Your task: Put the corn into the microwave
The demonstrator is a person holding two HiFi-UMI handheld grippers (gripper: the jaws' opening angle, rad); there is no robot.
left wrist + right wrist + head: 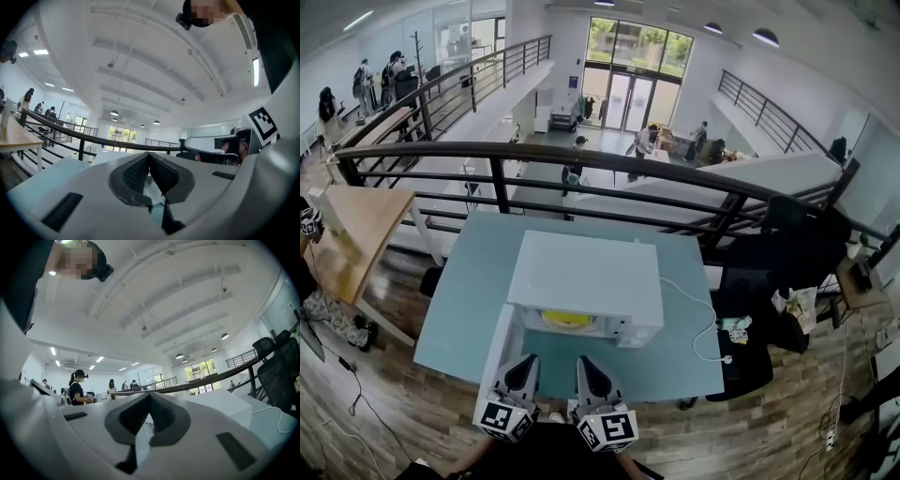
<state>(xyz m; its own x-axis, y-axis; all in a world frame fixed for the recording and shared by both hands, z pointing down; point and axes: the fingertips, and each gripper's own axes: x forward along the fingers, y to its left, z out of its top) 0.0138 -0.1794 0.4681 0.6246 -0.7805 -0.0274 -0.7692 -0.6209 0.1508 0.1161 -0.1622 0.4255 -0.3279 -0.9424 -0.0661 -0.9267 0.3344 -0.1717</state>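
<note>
A white microwave (581,272) stands in the middle of the teal table (469,300), its door (500,339) swung open to the left. Something yellow, the corn (567,318), lies inside the cavity. Both grippers hover side by side in front of the opening, near the table's front edge. My left gripper (528,360) (149,155) is shut, its pads meeting with nothing between them. Beside it, my right gripper (584,362) (150,395) is shut and empty too. The right gripper view shows the microwave's white body (225,404) off to the right.
A white cable (701,323) runs from the microwave across the table's right part. A black railing (581,155) passes behind the table. A wooden table (352,234) stands at the left and black chairs (759,281) at the right.
</note>
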